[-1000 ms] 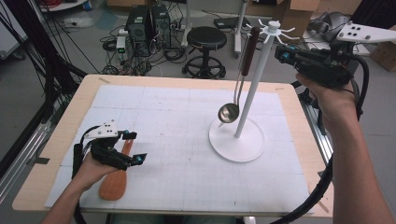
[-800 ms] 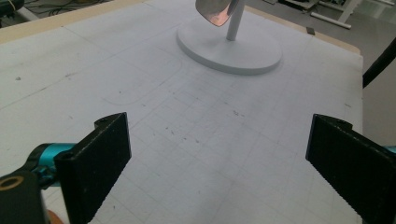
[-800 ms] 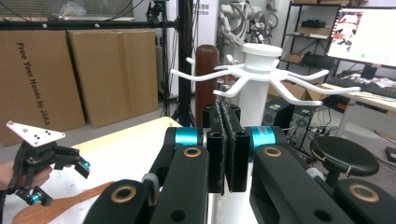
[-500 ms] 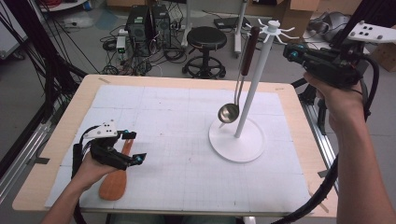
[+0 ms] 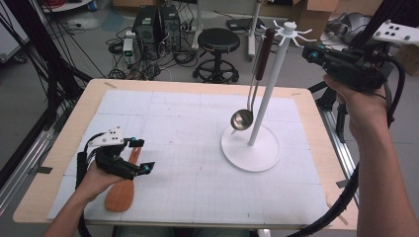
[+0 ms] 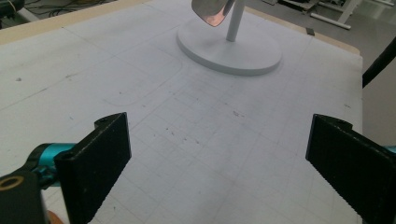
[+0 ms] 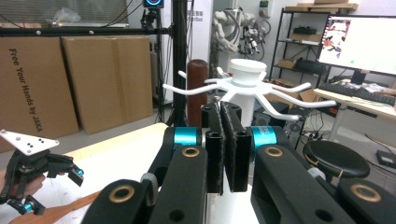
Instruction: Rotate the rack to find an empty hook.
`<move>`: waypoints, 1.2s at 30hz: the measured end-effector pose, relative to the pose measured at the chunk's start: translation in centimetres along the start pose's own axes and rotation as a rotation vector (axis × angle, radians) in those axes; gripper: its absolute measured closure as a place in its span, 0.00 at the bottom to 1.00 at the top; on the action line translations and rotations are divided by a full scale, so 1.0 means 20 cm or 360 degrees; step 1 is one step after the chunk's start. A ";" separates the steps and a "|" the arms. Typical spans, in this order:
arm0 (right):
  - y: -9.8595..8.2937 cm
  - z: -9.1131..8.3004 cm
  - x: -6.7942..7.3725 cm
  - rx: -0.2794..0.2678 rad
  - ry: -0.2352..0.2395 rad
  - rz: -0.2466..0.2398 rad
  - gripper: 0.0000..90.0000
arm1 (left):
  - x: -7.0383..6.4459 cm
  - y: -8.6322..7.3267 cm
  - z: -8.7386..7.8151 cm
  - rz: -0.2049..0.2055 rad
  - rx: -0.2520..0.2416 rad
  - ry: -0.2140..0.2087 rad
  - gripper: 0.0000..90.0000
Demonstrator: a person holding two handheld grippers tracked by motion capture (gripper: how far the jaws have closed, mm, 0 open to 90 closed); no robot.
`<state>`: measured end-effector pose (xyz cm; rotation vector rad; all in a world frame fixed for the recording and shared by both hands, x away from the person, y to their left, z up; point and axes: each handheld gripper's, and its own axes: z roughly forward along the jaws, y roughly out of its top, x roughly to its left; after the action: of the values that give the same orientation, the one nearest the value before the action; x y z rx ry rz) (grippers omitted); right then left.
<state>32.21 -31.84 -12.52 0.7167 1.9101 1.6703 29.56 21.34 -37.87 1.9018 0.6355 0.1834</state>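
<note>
high view puts the left tool (image 5: 140,155) nearest, low over the front left of the worktop (image 5: 69,143), its jaws spread wide and holding nothing, right above the handle of a wooden spatula (image 5: 121,190) that lies flat on the white mat; it looks placed to close on that handle, so the spatula seems the next thing to hang. farther back stands a white rack (image 5: 267,89) on a round base, with a metal ladle (image 5: 243,118) already hanging from one hook by its dark handle. the right tool (image 5: 310,52) is held up beside the rack's top, apart from it, likely clear of the hooks. left gripper view shows the wide gap between the jaws over bare mat, with the rack's base (image 6: 229,46) beyond. right gripper view shows that tool's jaws pressed together on nothing, which the high view cannot settle, and the hooks (image 7: 247,86) just ahead.
</note>
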 end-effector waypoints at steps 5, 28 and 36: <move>0.01 0.02 0.02 0.0000 0.0009 -0.0013 0.98 | 0.00 0.00 0.00 -0.0002 -0.0004 0.0003 0.08; -0.05 0.06 0.13 -0.0042 0.0069 -0.0010 0.79 | 0.03 -0.01 -0.03 -0.0005 -0.0006 0.0084 0.12; -0.23 0.11 0.21 0.0041 0.0168 -0.0062 0.64 | 0.05 -0.01 -0.06 -0.0003 -0.0003 0.0130 0.18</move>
<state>30.31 -27.89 -17.55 0.6085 2.0080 1.6930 29.82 22.82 -37.81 1.8996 0.6922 0.2614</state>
